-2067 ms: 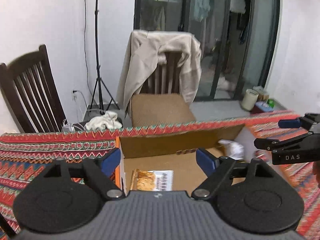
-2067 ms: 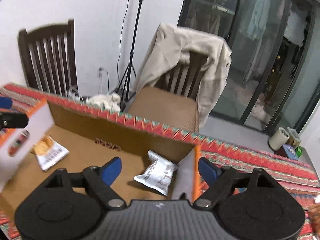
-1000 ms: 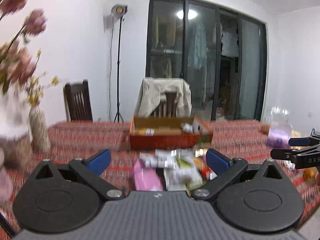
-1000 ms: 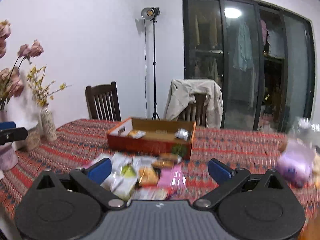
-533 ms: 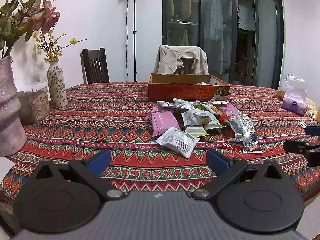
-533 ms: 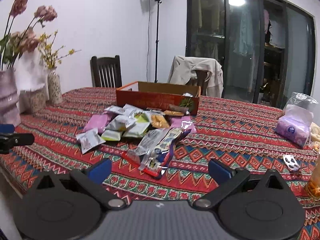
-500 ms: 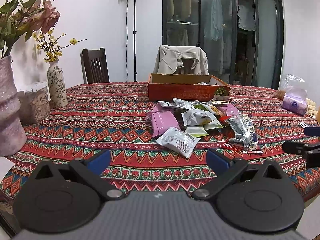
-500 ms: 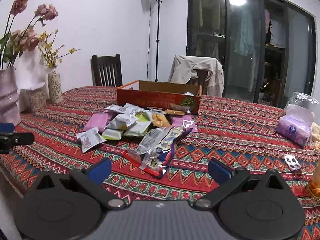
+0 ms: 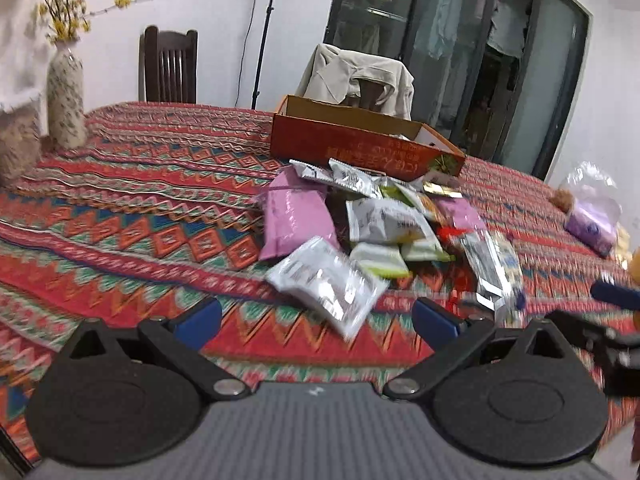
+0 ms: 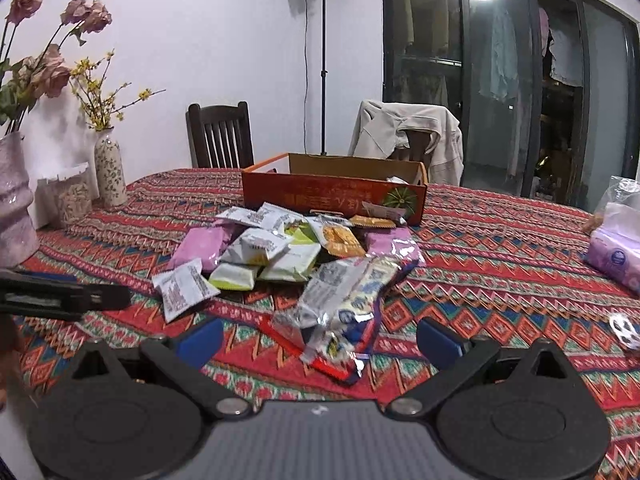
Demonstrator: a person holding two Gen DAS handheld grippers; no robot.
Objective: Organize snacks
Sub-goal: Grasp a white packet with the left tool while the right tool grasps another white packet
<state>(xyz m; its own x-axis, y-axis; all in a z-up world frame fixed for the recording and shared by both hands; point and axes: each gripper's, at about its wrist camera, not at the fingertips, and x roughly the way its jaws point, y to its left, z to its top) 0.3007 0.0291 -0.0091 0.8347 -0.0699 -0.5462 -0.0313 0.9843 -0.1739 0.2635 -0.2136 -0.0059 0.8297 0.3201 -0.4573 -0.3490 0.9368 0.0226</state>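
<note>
A: What are the tongs doing?

B: The left tongs [image 9: 316, 316] and right tongs [image 10: 320, 332] are both gaping wide and gripping nothing.

A: What is lying nearest?

B: A white packet [image 9: 326, 284] is sitting just ahead of the left tongs, its long side slanting away leftward. The left hand looks nearer it.

A: And beyond?

B: The snack pile [image 10: 288, 248] is spreading mid-table, then the cardboard box [image 10: 332, 196] is waiting toward the table's far edge.

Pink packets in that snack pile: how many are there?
2 that show. One flat pink plastic packet lies at the pile's left edge; the other pink plastic packet lies at its right side, nearer the orange cardboard box. More may be buried underneath.
</note>
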